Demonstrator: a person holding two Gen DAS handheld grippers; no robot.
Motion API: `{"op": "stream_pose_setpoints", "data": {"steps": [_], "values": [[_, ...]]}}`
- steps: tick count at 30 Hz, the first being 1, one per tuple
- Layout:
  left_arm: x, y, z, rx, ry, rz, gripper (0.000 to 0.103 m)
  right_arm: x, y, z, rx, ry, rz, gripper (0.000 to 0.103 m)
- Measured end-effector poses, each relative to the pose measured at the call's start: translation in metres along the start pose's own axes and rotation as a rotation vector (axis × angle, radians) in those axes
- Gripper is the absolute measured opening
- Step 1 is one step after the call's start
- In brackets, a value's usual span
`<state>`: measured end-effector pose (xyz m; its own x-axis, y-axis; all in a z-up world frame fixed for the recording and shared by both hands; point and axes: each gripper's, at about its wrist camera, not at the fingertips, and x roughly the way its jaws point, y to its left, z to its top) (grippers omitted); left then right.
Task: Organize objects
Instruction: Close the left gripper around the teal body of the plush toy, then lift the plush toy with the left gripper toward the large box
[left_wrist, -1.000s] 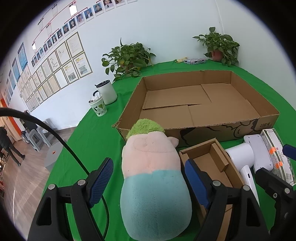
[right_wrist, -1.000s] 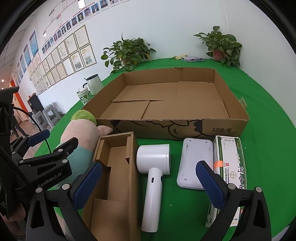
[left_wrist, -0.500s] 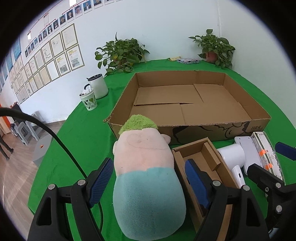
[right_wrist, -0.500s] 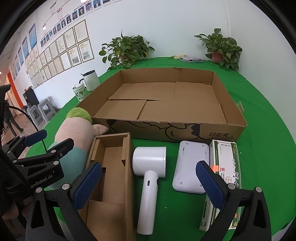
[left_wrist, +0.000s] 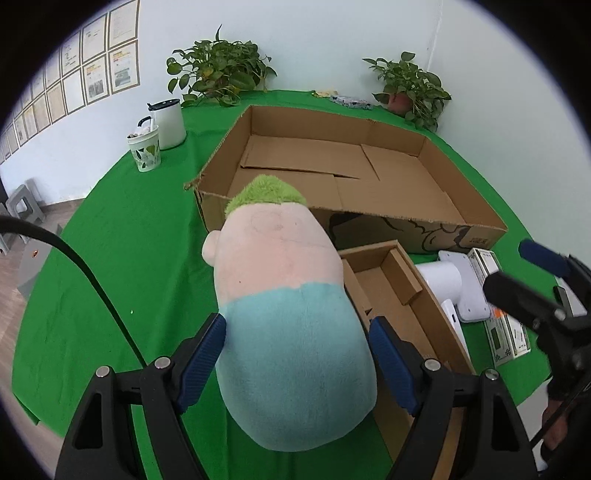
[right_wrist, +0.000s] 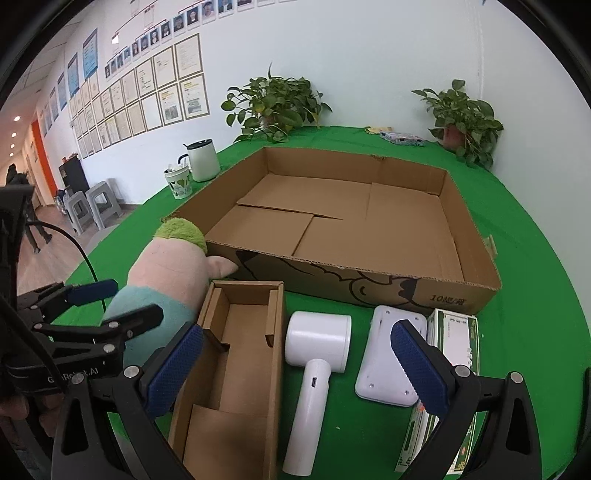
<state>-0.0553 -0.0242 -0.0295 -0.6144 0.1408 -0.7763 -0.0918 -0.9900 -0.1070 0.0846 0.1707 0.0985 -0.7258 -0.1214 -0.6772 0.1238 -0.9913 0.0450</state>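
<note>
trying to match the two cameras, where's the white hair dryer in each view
Left wrist: hair dryer at right, mostly hidden behind the small open carton.
Right wrist: hair dryer lower centre, in full view, right of that carton.
Shared landmark: the big cardboard tray behind it.

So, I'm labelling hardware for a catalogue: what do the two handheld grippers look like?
Both match: the left gripper and right gripper have black angular frames with silver screws and two fingers tipped with ribbed dark-blue pads. A black cable trails from the left one, whose side carries partly readable white lettering.
</note>
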Motion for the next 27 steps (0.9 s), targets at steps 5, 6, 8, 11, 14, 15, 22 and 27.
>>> {"op": "stream_pose_setpoints", "data": {"steps": [5,6,8,11,14,15,22,27], "values": [[0.001,0.0,-0.008,0.037,-0.041,-0.003,0.079,-0.006,0.009,0.016,-0.023,-0.035,0.065,0.102],[0.002,0.001,-0.008,0.033,-0.039,-0.007,0.08,-0.006,0.01,0.019,-0.029,-0.039,0.074,0.102],[0.005,0.008,-0.008,0.009,-0.027,-0.029,0.08,-0.007,0.015,0.024,-0.039,-0.043,0.097,0.102],[0.004,0.014,-0.008,-0.004,-0.032,-0.054,0.08,-0.006,0.022,0.032,-0.047,-0.044,0.138,0.102],[0.003,0.015,-0.009,0.012,-0.029,-0.058,0.077,-0.002,0.031,0.041,-0.056,-0.049,0.221,0.102],[0.002,0.016,-0.01,0.013,-0.026,-0.06,0.076,0.001,0.034,0.045,-0.061,-0.047,0.25,0.102],[-0.01,0.042,-0.021,-0.073,-0.018,-0.112,0.069,0.044,0.072,0.07,-0.063,0.054,0.487,0.102],[-0.017,0.053,-0.032,-0.115,-0.023,-0.141,0.069,0.081,0.099,0.066,-0.046,0.193,0.616,0.102]]}}
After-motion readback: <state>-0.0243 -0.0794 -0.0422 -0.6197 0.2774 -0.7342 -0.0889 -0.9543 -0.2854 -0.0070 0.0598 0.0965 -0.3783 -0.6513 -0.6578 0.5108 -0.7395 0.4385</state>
